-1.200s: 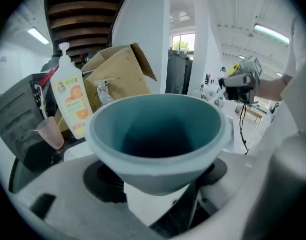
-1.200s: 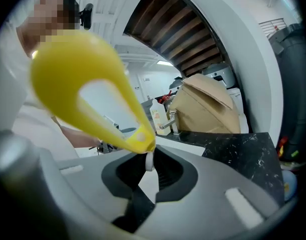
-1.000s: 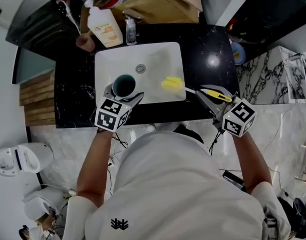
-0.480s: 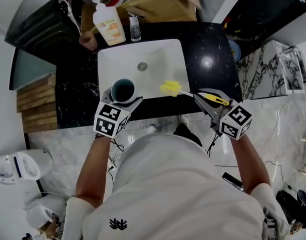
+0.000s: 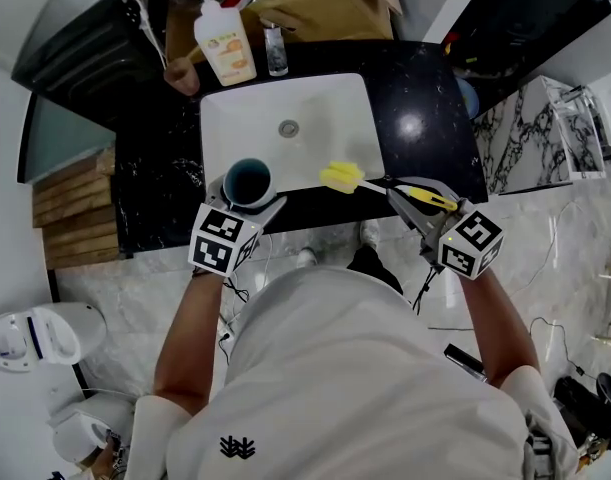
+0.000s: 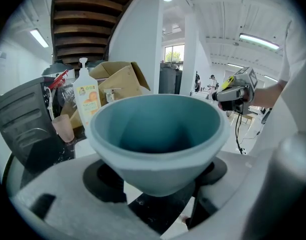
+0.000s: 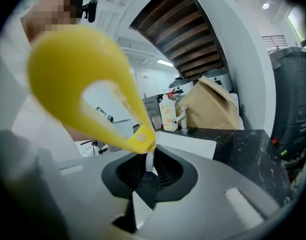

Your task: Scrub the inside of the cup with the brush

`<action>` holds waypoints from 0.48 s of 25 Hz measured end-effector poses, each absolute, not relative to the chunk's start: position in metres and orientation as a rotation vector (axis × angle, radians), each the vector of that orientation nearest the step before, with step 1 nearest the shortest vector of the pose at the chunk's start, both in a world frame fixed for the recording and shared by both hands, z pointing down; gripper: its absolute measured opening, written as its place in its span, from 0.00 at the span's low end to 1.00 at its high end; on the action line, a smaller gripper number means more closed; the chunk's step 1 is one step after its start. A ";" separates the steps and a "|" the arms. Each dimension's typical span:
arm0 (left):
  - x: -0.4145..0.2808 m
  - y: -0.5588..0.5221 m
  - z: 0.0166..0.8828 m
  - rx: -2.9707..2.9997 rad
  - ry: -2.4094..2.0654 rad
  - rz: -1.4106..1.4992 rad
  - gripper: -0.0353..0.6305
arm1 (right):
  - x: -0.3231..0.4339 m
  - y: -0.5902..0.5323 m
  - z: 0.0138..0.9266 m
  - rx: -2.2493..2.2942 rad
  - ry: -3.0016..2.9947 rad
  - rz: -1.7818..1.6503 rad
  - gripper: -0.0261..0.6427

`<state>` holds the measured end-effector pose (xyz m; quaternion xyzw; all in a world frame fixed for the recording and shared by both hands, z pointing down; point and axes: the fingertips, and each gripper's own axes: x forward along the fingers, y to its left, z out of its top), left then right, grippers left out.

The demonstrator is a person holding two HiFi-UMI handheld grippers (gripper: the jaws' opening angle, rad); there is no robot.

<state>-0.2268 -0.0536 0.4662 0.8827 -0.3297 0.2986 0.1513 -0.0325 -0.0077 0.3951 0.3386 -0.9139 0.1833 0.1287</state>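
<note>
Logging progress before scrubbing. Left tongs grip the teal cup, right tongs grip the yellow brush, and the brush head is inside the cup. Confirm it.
Wrong on one point: the brush head is outside the cup, apart to its right over the sink, as the head view shows. The left tongs do grip the cup, the right tongs the brush.

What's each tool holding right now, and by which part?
Left tool grips the teal cup around its narrow lower body. Right tool pinches the yellow brush on its white stem, right where the stem meets the yellow handle.
</note>
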 end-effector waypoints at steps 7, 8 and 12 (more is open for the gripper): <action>-0.238 -0.046 0.466 2.540 -0.949 0.835 0.61 | -0.043 0.000 0.393 0.993 -2.652 0.517 0.11; -0.240 -0.045 0.466 2.541 -0.950 0.832 0.61 | -0.045 0.000 0.393 0.994 -2.651 0.514 0.11; -0.245 -0.041 0.467 2.548 -0.943 0.826 0.61 | -0.050 0.005 0.393 1.003 -2.644 0.505 0.11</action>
